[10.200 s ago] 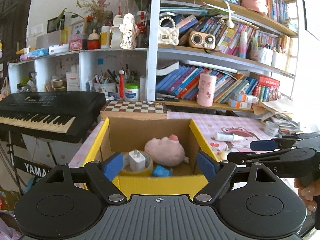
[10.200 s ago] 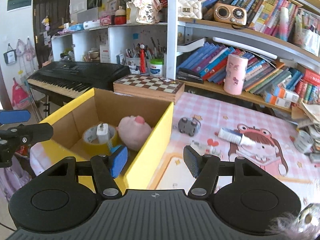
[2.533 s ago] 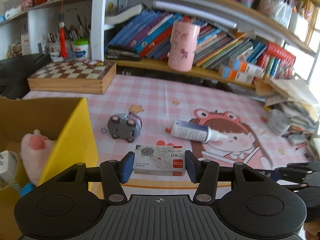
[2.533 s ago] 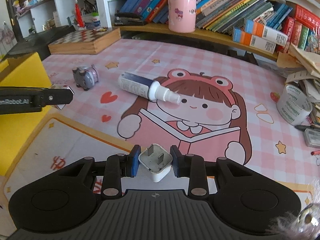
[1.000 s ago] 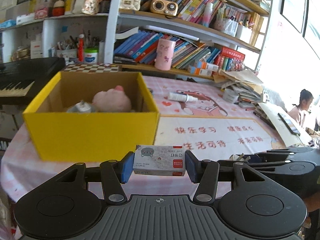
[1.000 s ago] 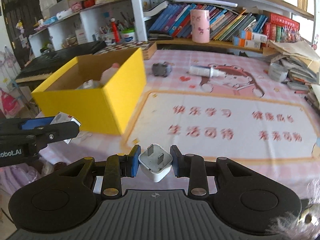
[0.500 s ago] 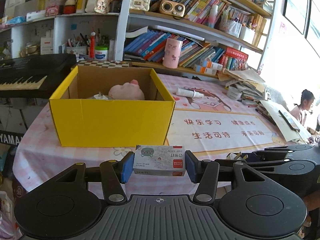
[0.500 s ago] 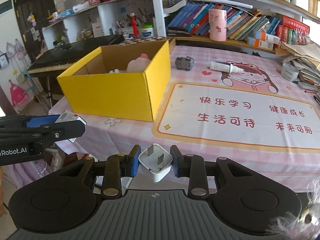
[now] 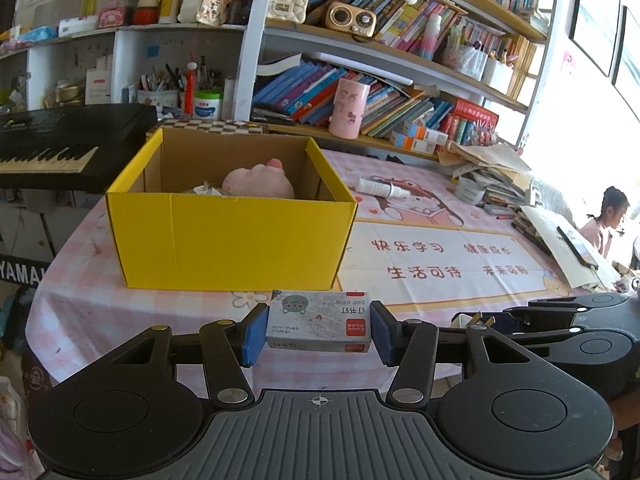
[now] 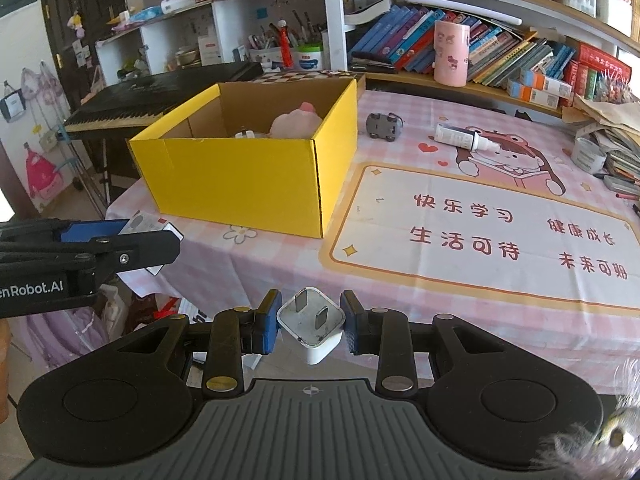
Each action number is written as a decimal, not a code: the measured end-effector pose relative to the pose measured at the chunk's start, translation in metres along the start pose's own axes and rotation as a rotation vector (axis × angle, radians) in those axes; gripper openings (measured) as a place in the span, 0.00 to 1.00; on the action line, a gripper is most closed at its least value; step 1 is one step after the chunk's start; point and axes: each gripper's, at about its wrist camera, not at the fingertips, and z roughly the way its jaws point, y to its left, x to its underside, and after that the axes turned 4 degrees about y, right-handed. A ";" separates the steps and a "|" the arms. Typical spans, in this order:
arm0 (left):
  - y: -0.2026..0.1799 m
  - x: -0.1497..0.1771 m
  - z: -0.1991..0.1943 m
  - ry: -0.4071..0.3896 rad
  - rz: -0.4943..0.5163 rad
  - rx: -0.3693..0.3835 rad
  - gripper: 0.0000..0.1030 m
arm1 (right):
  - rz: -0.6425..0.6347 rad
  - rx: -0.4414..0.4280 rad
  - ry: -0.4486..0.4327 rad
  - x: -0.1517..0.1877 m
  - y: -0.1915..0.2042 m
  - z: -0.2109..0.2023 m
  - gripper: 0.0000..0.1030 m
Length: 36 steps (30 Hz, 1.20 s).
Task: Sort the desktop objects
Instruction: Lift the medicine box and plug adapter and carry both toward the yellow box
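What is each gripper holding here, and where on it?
Left gripper: staple box, fingers on its two short ends. Right gripper: white charger plug, fingers on opposite sides, prongs facing forward.

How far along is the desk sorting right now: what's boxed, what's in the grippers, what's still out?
Boxed: a pink plush and a white plug sit in the yellow box. In hand: the left gripper clamps a staples box; the right gripper clamps a white charger; both are short of the box. Still out: the toy car and the glue bottle.
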 end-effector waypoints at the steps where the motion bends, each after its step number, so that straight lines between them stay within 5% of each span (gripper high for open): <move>1: 0.000 0.000 0.000 0.001 0.001 0.000 0.51 | 0.000 0.001 0.001 0.000 0.000 0.000 0.28; 23: 0.027 -0.005 -0.005 -0.025 -0.082 -0.074 0.51 | -0.100 -0.072 0.011 -0.026 0.024 0.015 0.28; 36: 0.043 -0.046 0.014 -0.095 -0.105 -0.126 0.51 | -0.144 -0.147 -0.050 -0.079 0.026 0.035 0.28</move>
